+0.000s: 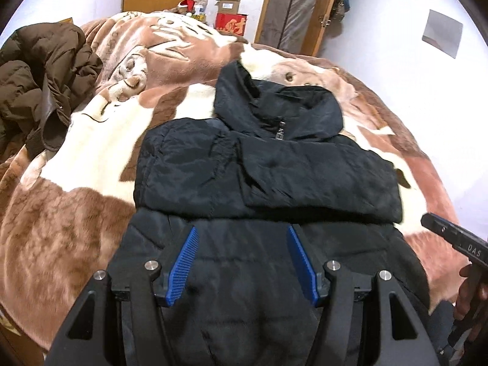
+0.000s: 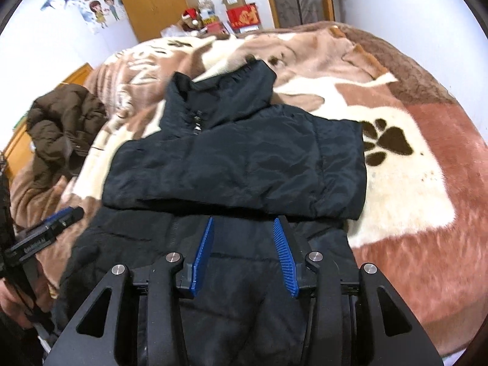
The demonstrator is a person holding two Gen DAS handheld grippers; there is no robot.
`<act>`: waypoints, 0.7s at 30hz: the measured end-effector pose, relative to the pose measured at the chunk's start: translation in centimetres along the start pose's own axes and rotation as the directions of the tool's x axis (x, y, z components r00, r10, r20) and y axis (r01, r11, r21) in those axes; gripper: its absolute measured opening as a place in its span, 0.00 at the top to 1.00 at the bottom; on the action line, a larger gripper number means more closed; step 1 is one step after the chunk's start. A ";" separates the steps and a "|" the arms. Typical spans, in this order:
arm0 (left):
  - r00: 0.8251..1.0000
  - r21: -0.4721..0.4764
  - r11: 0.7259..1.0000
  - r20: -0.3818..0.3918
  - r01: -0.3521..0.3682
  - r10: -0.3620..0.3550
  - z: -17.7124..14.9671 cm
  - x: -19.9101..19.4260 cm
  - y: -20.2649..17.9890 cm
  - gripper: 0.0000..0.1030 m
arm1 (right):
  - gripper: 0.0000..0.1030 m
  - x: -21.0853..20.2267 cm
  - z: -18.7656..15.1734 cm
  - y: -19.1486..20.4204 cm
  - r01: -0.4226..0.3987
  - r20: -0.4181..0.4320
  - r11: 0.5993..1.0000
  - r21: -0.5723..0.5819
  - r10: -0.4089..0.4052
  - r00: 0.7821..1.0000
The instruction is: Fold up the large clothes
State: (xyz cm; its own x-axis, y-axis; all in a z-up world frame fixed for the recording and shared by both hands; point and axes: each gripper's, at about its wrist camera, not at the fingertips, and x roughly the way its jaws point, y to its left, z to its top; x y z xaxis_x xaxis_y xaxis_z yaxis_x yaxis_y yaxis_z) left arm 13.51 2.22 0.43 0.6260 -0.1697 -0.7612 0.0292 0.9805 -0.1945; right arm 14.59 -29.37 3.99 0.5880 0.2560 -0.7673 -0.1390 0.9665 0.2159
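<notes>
Blue pads on our left tool [image 1: 242, 260] and right tool [image 2: 244, 254] stand apart, gripping nothing, above the black jacket [image 1: 268, 170], which lies folded on the bed [image 1: 76, 213]; farther left sits a brown coat [image 1: 39, 82]

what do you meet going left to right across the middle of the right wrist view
left gripper → brown jacket → black jacket → dark paw print on the blanket
</notes>
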 end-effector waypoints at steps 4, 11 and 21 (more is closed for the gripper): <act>1.000 0.008 1.000 0.002 0.022 -0.022 -0.7 -1.9 -1.3 0.39 | 0.59 -2.0 0.0 0.7 -0.022 0.023 1.000 -0.004 0.022 0.999; 0.998 0.034 0.999 0.058 0.033 -0.035 0.6 -4.3 -3.1 0.39 | 0.56 -3.8 1.1 2.4 -0.048 0.071 0.998 -0.034 0.051 0.996; 0.996 0.045 0.999 0.083 0.028 -0.031 3.4 -3.7 -3.2 0.39 | 0.55 -2.6 4.1 3.5 -0.063 0.087 0.996 -0.061 0.069 0.994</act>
State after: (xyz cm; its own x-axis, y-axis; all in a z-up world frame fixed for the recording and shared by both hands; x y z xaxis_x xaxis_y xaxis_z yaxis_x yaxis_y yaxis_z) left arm 13.75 0.07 5.91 0.6876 -0.1915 -0.7004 0.0813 0.9788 -0.1878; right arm 15.86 -26.74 9.19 0.6444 0.3190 -0.6949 -0.2244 0.9477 0.2270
